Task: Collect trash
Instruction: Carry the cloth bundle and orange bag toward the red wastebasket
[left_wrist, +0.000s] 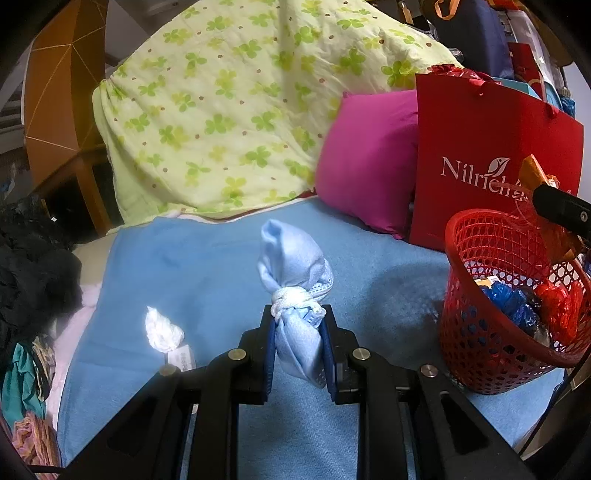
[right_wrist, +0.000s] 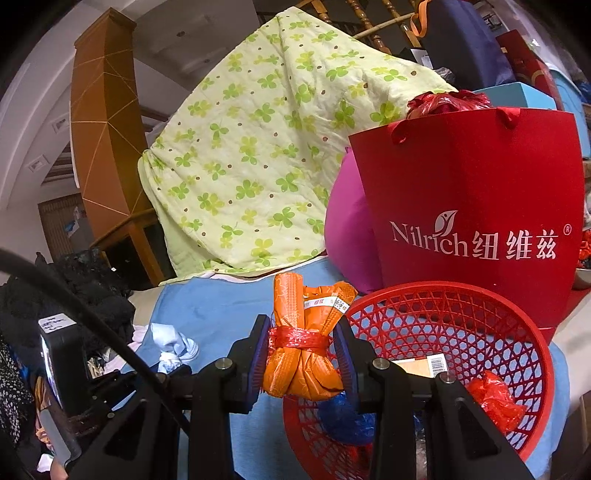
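Observation:
My left gripper (left_wrist: 298, 328) is shut on a light blue cloth bundle (left_wrist: 293, 266) tied with white cord, held above the blue blanket (left_wrist: 207, 266). My right gripper (right_wrist: 302, 341) is shut on an orange wrapper bundle (right_wrist: 306, 332) tied with red string, held at the near left rim of the red mesh basket (right_wrist: 461, 321). The basket (left_wrist: 480, 332) stands at the right in the left wrist view, with blue and red wrappers inside. A white crumpled scrap (left_wrist: 162, 330) with a label lies on the blanket, left of my left gripper.
A red paper bag (right_wrist: 472, 206) stands behind the basket, a magenta pillow (left_wrist: 369, 155) beside it. A green clover quilt (left_wrist: 229, 103) is piled at the back. Dark clothes (left_wrist: 33, 258) lie off the blanket's left edge. A wooden pillar (right_wrist: 107, 122) stands far left.

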